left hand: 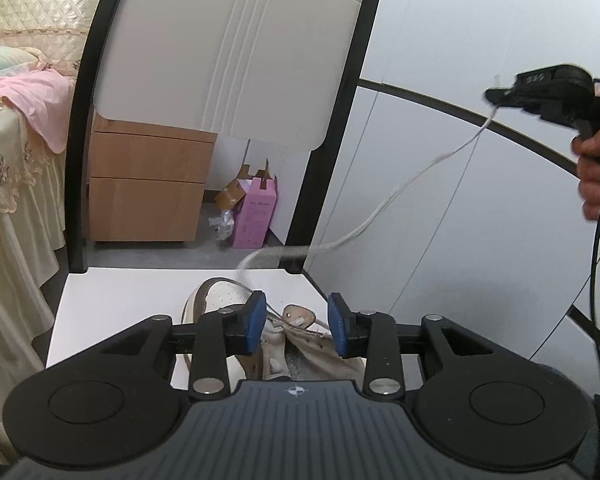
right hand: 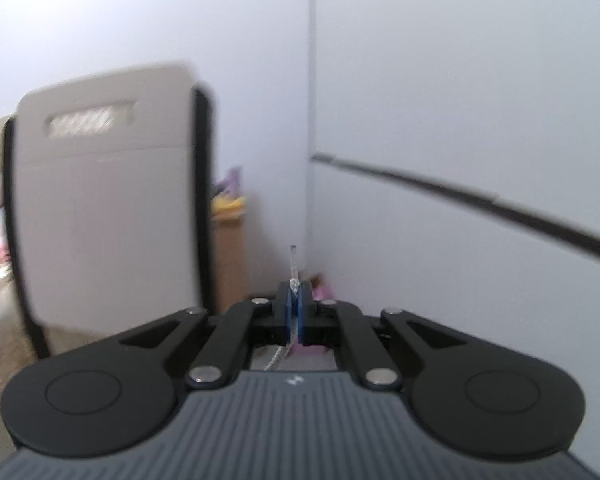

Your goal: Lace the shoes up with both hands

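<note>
Left wrist view, nearest to me: my left gripper sits low in the frame with its blue-padded jaws partly open, and nothing is pinched between them. Through that gap and just beyond I see the beige and brown lace-up sneaker lying on the white tabletop, its tongue and eyelets showing between the pads and its white toe towards the centre of the frame. From the shoe a pale flat shoelace climbs diagonally to the upper right, drawn out in a long line, blurred along its length. It ends at my right gripper, a black tool near the right edge, with the person's hand wrapped round its handle below.

In the right wrist view that gripper is squeezed shut on the lace: the blue pads meet on the cord at bottom centre, a short tip pokes up past the fingertips, and the rest trails down behind the jaws.

Farther back stands a grey chair back with a black frame, then a wooden drawer cabinet and a pink carton on the floor, left of centre. A bed with a cream quilted cover fills the left edge. White wall panels close the right side.
</note>
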### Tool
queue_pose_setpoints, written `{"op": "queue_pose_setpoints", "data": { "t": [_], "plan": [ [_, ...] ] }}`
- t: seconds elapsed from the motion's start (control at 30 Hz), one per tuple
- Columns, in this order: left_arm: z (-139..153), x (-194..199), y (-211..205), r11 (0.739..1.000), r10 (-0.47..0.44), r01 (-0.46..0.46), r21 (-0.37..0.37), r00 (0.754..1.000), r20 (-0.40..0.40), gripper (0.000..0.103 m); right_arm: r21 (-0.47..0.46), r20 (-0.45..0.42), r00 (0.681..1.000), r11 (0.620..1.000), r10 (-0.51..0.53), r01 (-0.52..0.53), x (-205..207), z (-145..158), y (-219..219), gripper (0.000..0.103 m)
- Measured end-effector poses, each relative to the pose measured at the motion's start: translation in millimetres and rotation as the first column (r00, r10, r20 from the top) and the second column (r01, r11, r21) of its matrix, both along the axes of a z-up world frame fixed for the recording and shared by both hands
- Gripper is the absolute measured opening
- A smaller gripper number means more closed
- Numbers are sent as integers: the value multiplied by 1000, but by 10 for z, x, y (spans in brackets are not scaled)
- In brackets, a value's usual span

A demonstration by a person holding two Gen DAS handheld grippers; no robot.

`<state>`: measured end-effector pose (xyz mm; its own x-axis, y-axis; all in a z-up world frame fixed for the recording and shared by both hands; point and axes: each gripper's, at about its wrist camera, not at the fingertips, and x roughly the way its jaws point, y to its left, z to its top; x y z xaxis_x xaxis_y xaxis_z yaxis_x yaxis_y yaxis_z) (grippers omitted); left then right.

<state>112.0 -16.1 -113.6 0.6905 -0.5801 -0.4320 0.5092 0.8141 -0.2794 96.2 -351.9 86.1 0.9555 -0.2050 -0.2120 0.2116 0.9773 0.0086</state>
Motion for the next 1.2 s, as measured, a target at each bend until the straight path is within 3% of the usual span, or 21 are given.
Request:
{"op": "queue_pose_setpoints", "data": {
  "t": [0.2,0.37,0.5,0.67,0.77,0.9,1.03,1.13,1.2],
  "plan": [
    [-41,0,-32,999,25,-24,32,1000,-8,38,8,44,995,996,-88,88,-89,226,-325,4],
    [-98,-2,-65,996,52,-50,73,998,-32,38,-110,3,996,990,-84,84,-96,128,-287,4],
    [-150,-5,-67,991,86,-81,104,995,-47,38,-228,-104,995,973,5,-29,-58,-204,5,4],
    [-182,-8,-69,987,115,-107,123,992,-52,38,-262,-242,951,931,192,-255,23,-631,494,4],
    [-225,6,-89,986,100,-90,140,993,-67,38,-240,-312,889,877,337,-416,90,-867,816,4],
    [-256,-4,-115,982,111,-101,157,992,-55,38,-155,-427,727,749,537,-644,95,-1226,1250,4],
    [-275,20,-118,979,133,-123,162,990,-50,36,-88,-553,572,640,605,-763,348,-1463,1579,4],
    [-265,51,-99,980,149,-141,144,988,-47,30,-51,-628,503,613,594,-788,455,-1662,1643,4],
    [-254,69,-97,980,152,-145,137,987,-44,25,-13,-633,469,597,616,-802,507,-1689,1656,4]
  ]
}}
